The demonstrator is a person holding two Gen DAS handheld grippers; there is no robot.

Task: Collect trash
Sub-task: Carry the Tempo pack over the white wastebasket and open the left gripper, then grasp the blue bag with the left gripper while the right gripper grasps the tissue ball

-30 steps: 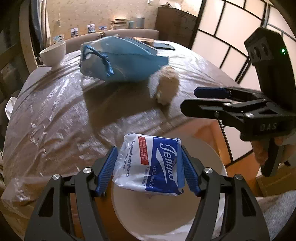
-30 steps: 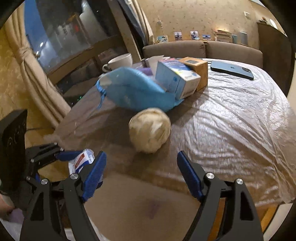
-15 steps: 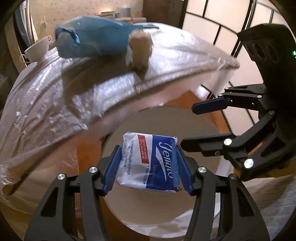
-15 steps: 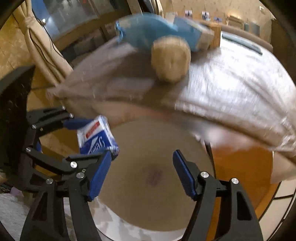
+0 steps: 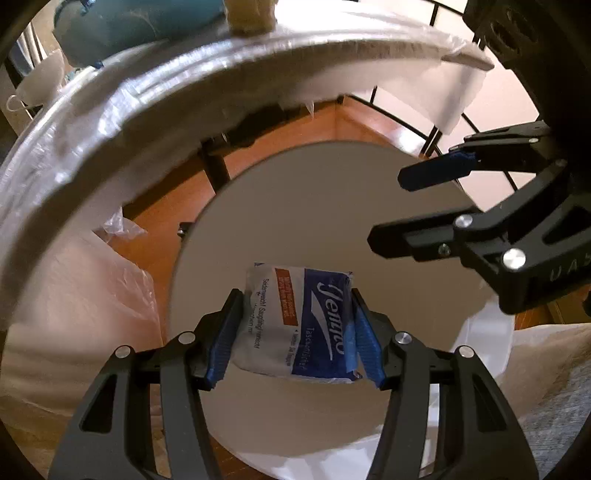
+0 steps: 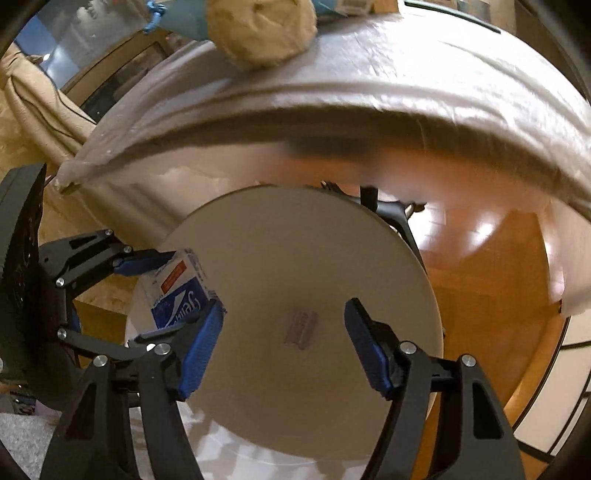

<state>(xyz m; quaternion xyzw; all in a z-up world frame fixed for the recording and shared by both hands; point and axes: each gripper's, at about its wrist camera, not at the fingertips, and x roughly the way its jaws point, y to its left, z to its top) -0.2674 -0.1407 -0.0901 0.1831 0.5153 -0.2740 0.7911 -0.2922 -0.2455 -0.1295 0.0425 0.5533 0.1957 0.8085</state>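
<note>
Left tool [image 5: 295, 332] pinching a tissue pack [image 5: 297, 325] between its blue pads, one pad flat on each short side, held above the mouth of a round white bin [image 5: 314, 206] standing on the floor just below the near edge of the surface [image 5: 147, 85]. Right tool [image 6: 284, 347] spread wide and holding nothing, hovering over the same opening, its own left finger close beside the pack in the right wrist view. Judged from this: the drop into the bin is the step in hand. To do it well: keep the pack over the middle of the opening rather than near the rim, lower a little so it falls short and straight, then part the pads evenly so neither one drags the soft wrapper sideways; keep the right tool out of the fall line. Risk, as a judgement: the slick wrapper sticking to one pad and swinging toward the rim. Readable on the pack: large white script, apparently "Jeniro" or similar, not certain; below it "Taschentücher"; smaller lines and the orange-red label too fine to read. Up on the surface near its edge, a crumpled beige paper ball [image 6: 260, 31] beside a blue bag [image 5: 136, 26], both yet to be collected
</note>
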